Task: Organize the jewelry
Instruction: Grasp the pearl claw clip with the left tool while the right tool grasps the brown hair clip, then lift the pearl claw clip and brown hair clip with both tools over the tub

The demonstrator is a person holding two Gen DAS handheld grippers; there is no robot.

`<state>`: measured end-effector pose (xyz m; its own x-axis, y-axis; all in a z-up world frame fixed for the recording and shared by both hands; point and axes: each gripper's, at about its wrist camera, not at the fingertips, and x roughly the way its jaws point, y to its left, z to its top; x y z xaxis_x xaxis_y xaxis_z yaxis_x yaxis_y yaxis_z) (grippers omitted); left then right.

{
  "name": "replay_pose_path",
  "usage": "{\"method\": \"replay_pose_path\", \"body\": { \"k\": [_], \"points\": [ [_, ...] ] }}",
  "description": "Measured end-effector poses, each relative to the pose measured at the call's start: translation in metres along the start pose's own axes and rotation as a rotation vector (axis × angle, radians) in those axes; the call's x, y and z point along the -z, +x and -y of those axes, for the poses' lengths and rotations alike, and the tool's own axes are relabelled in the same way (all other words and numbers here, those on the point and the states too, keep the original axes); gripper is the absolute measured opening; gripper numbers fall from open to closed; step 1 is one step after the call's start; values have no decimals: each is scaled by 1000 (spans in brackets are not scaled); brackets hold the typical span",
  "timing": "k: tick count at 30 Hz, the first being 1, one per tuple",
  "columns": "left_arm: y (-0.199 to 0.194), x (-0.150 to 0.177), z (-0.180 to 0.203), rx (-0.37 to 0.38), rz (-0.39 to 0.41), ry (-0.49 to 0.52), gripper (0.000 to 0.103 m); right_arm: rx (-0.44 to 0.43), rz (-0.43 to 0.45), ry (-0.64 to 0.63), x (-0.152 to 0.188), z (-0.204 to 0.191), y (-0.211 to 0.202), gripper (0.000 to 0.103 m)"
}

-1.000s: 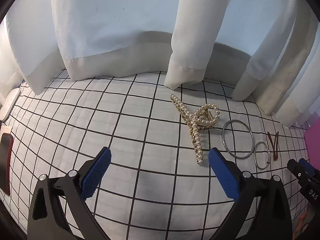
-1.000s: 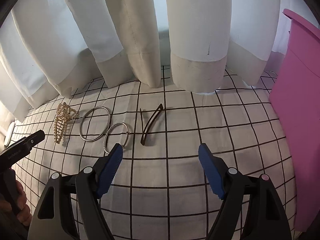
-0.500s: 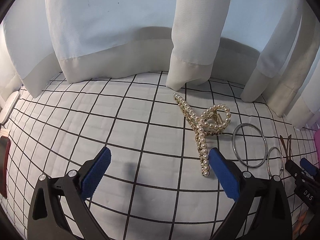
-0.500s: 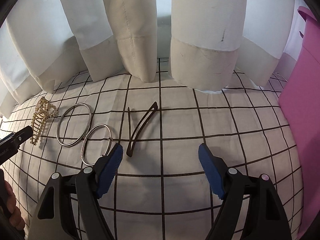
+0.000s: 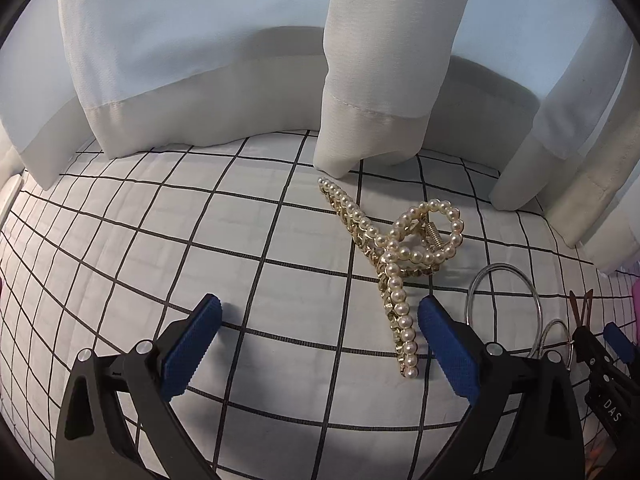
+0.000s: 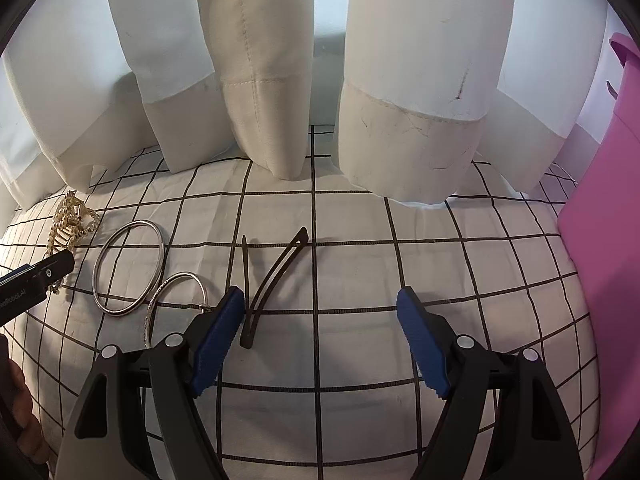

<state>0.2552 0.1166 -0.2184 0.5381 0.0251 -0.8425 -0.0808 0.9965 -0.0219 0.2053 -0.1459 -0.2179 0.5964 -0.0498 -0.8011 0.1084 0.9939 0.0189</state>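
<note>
A gold hair claw set with pearls (image 5: 394, 254) lies on the white checked cloth (image 5: 200, 248). My left gripper (image 5: 320, 344) hovers open just short of it, the claw's near end beside the right pad (image 5: 446, 346). Right of the claw lie a large silver bangle (image 5: 504, 294) and a smaller silver ring (image 5: 554, 338). In the right wrist view a dark V-shaped hair clip (image 6: 266, 284) lies just ahead of my open right gripper (image 6: 320, 326), close to its left pad (image 6: 218, 338). The bangle (image 6: 128, 266), the ring (image 6: 176, 300) and the claw (image 6: 70, 222) lie to the left.
White curtains (image 6: 400, 80) hang down to the cloth along the far side. A pink box (image 6: 604, 264) stands at the right edge. The left gripper's black tip (image 6: 36, 276) and a hand (image 6: 20, 404) show at the lower left in the right wrist view.
Both grippers have come lower and closer to the cloth. The pearl claw now sits nearer my left pads, and the dark clip nearer my right gripper's left pad. Jaws stayed open.
</note>
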Motion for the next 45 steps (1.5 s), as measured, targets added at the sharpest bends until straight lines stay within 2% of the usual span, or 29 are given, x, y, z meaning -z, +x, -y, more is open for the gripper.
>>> {"method": "replay_pose_path", "body": {
  "k": [7, 17, 19, 21, 22, 23, 24, 26, 28, 31, 38, 45],
  "points": [
    [12, -14, 9, -46, 3, 17, 98, 5, 20, 1, 2, -1, 3, 74],
    [20, -31, 23, -43, 11, 22, 95, -2, 23, -3, -7, -6, 11, 73],
    [13, -26, 21, -38, 19, 27, 86, -8, 31, -8, -5, -7, 10, 67],
    [6, -19, 21, -31, 31, 37, 75, -5, 45, -19, -2, -8, 6, 42],
    [4, -18, 21, -26, 35, 43, 68, -8, 49, -24, -1, -9, 6, 36],
    [2, -17, 21, -21, 38, 47, 65, -9, 52, -30, -1, -10, 6, 24],
    [0, -15, 20, -18, 40, 48, 57, -6, 54, -35, -1, -11, 6, 17],
    [-4, -14, 18, -14, 46, 46, 42, -8, 57, -36, 1, -11, 4, 16],
    [-12, -12, 7, -2, 48, 44, 14, -20, 56, -27, 3, -10, 4, 15],
    [-15, -12, -2, 19, 40, 34, 10, -44, 56, -4, 3, -6, 2, 15],
    [-36, -3, -21, 49, 55, 16, 8, -59, 57, 19, 11, -2, -7, 15],
    [-59, 10, -34, 83, 53, 54, 8, -73, 68, 34, 17, -1, -25, 15]
  ]
}}
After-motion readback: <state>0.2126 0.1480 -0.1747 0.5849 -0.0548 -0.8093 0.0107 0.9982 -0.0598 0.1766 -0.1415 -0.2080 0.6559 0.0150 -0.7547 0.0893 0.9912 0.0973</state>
